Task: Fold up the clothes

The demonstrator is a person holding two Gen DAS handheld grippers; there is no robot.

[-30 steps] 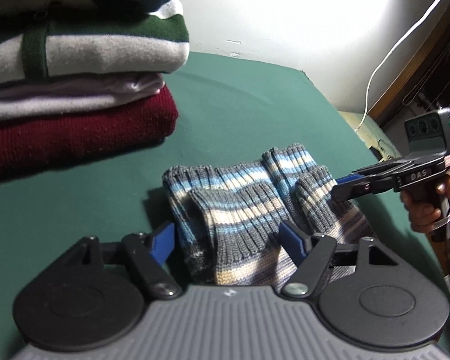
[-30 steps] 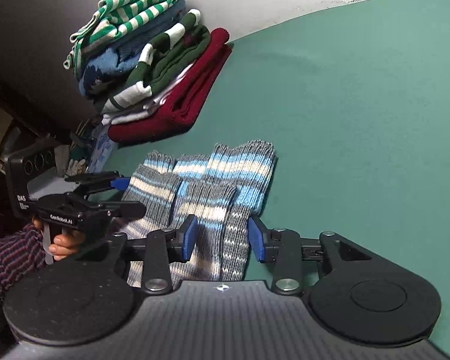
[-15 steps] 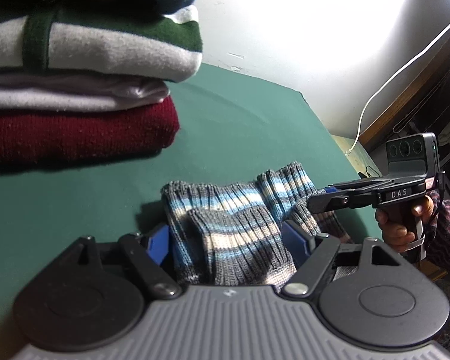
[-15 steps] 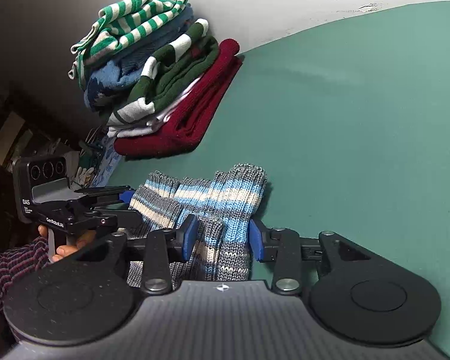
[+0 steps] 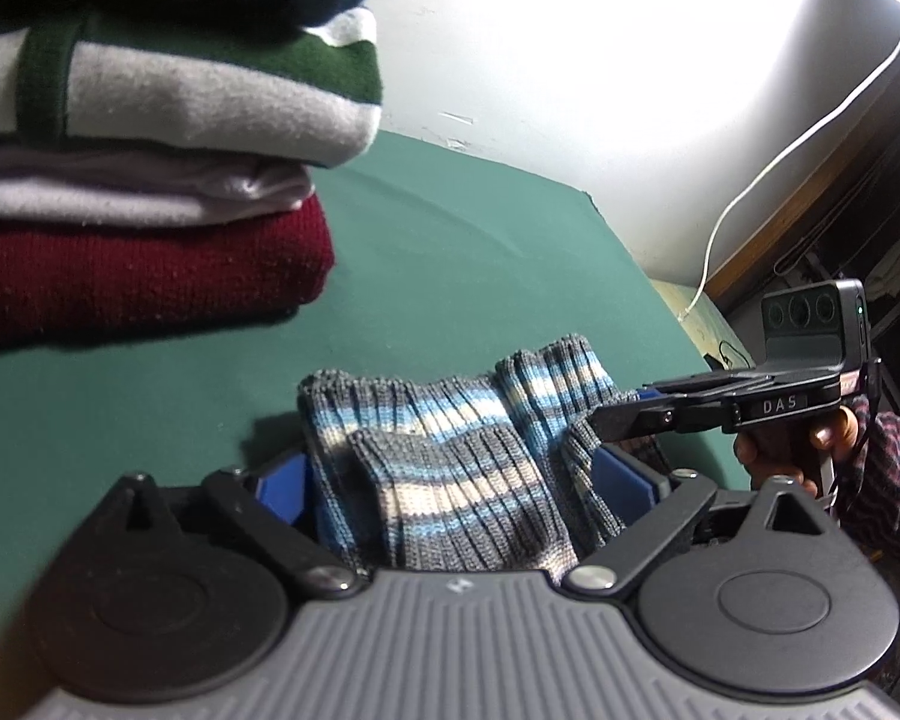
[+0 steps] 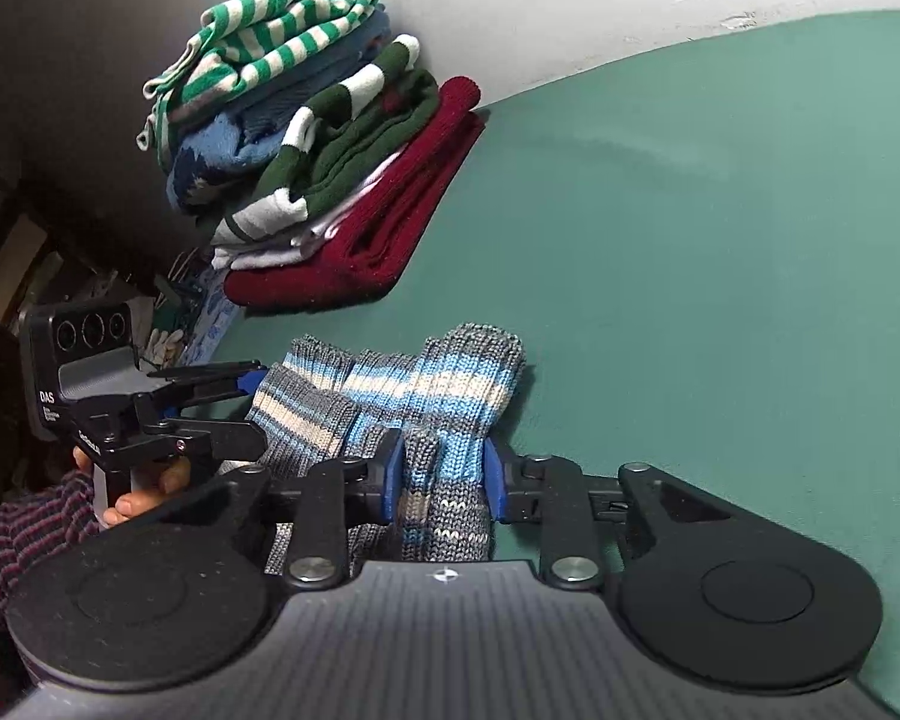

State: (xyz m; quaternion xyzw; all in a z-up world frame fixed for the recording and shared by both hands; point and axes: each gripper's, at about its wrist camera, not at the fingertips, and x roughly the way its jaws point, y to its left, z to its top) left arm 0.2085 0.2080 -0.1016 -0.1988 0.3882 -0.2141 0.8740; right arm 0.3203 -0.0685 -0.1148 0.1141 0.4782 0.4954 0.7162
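My right tool [image 6: 439,476] pinches the folded striped knit sweater [image 6: 414,396]; my left tool [image 5: 444,483] straddles it, wide. Soft, thick, floppy: best gripped at opposite edges.

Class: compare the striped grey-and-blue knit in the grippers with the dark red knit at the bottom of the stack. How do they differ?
The striped knit has blue, cream and grey bands; the dark red knit is one colour. The striped knit lies alone on the green table with both hand-held grippers at it; the red knit lies under other folded clothes. Both are folded and ribbed.
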